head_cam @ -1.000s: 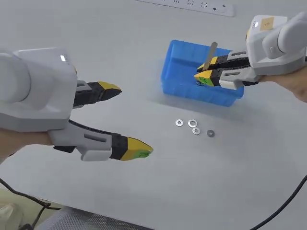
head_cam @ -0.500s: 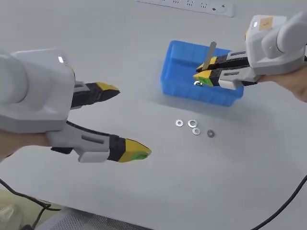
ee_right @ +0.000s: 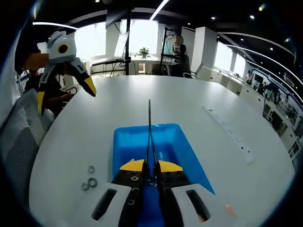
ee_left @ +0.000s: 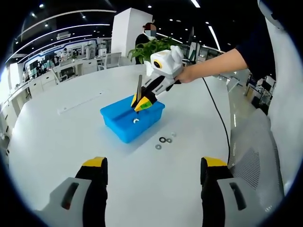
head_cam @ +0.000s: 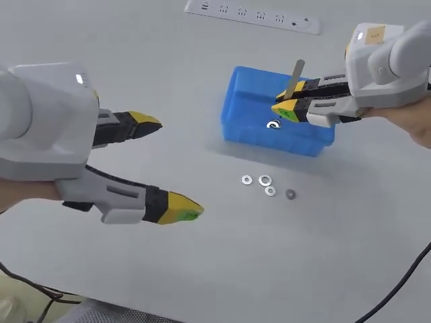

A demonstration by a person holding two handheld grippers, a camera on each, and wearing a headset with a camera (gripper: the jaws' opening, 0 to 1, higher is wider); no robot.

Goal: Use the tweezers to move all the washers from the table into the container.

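White counter (head_cam: 202,269) surface carries the work. Four washers (head_cam: 264,180) are laid in a loose cluster on it, just on the near side of the blue container (head_cam: 242,131). One more washer (head_cam: 273,125) is seen within the container outline, just below the tweezers (head_cam: 295,77); whether it rests on the container floor cannot be told. The tweezers are clamped between the almost closed jaws of the right claw (head_cam: 286,110), which is positioned over the right part of the container. The left claw (head_cam: 172,168) is spread wide with nothing in it, well apart to the left of the container. A power strip (head_cam: 252,15) is laid along the far side of the counter.
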